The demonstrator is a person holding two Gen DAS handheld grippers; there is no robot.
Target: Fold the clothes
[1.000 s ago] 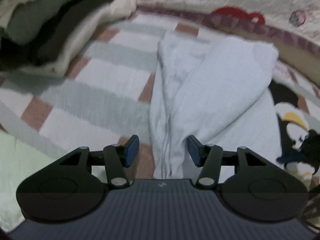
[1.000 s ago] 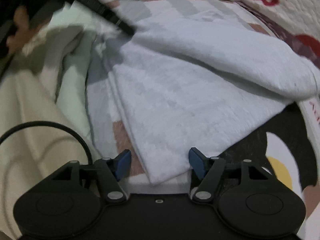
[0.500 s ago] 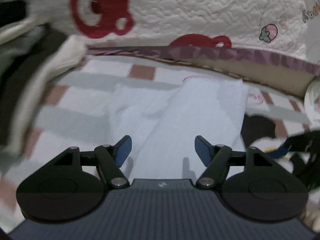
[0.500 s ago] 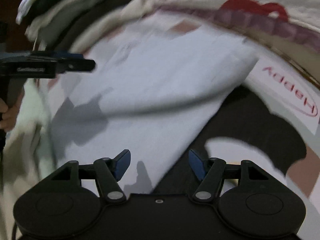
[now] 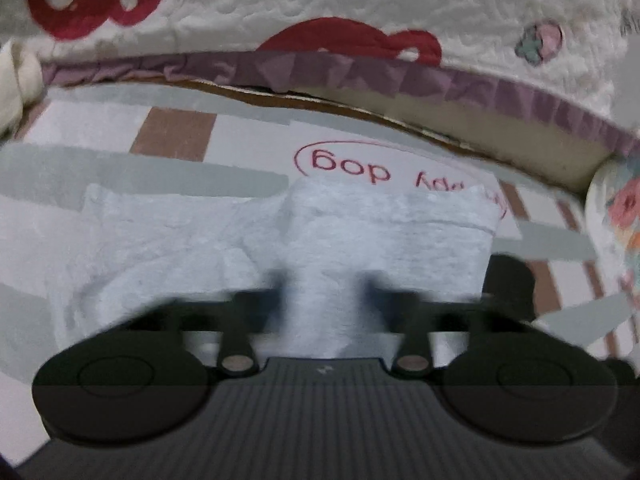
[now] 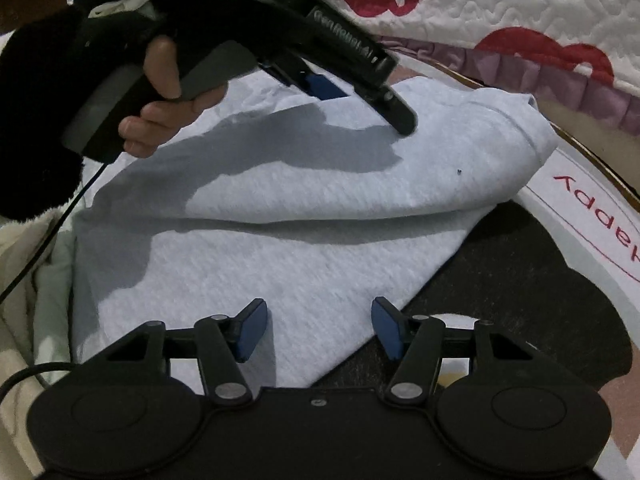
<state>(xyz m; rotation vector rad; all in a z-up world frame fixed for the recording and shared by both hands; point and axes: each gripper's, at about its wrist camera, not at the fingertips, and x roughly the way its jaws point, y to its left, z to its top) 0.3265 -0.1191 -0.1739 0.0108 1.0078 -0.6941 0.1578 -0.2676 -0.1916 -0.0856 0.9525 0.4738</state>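
Left wrist view: 1 pale grey garment (image 5: 320, 248) lies on a striped, printed bed sheet (image 5: 172, 136), with a quilted blanket (image 5: 320, 4) bearing red bear prints banked up behind it. The garment shows 1 raised, doubled layer toward the right and a flatter, wrinkled layer spreading left. The left claw (image 5: 324, 300) hangs low over the near edge of the cloth; its 2 fingers are smeared by motion, yet they stand clearly apart with bare cloth between them, so it holds nothing. Its low, centred pose suggests it is pressing or smoothing the fold, though contact cannot be told here.

Right wrist view: the same garment (image 6: 320, 200) lies folded over itself, 1 long crease running across it, the upper layer resting on the lower. The left claw (image 6: 360, 92), held in a hand (image 6: 168, 96) below a dark fuzzy sleeve (image 6: 40, 120), reaches down onto the upper layer near its far end, likely to pin it flat. The right claw (image 6: 320, 326) hovers over the near corner with its 2 blue pads (image 6: 252, 330) spread wide and nothing between them. To the left lies 1 cream cloth (image 6: 24, 280), and a black cable (image 6: 52, 232) trails across it.

The garment is at least once folded; whether another fold is due I cannot judge.
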